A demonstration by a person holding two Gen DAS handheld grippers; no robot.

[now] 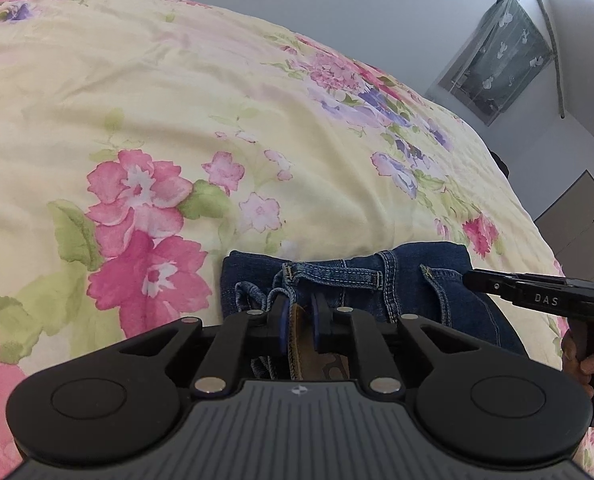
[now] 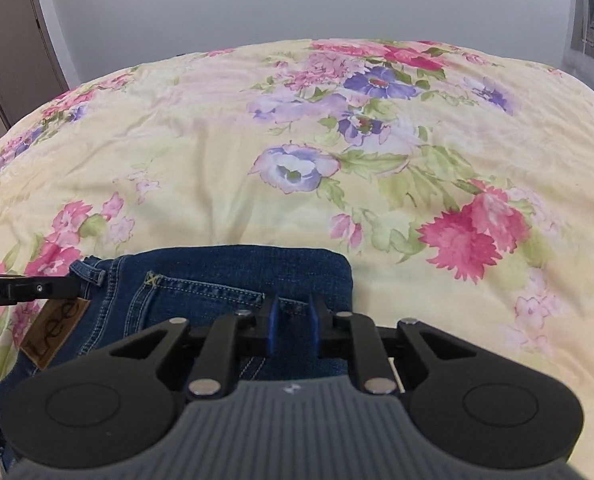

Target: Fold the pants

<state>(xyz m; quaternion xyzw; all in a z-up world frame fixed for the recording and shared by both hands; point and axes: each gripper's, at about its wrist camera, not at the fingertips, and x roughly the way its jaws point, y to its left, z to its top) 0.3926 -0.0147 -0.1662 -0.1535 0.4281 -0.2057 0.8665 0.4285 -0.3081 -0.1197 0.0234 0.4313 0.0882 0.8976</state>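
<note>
**Waistband pinched on the left, jeans running sideways between the claws**

Denim first, from the left wrist view: the dark blue jeans (image 1: 409, 280) lie bunched on the yellow floral bedspread (image 1: 137, 100), directly ahead of the left gripper (image 1: 300, 312). Its blue pads are pressed onto the brown-lined waistband edge — a firm pinch. The right gripper (image 1: 471, 280) enters from the right, tip at the denim.

From the right wrist view the jeans (image 2: 233, 276) spread leftward, brown leather label (image 2: 55, 332) near the left gripper (image 2: 75, 286). The right gripper (image 2: 293, 316) sits over the back pocket, pads slightly parted — whether they nip cloth I cannot tell. The long axis likely runs claw to claw.
</note>
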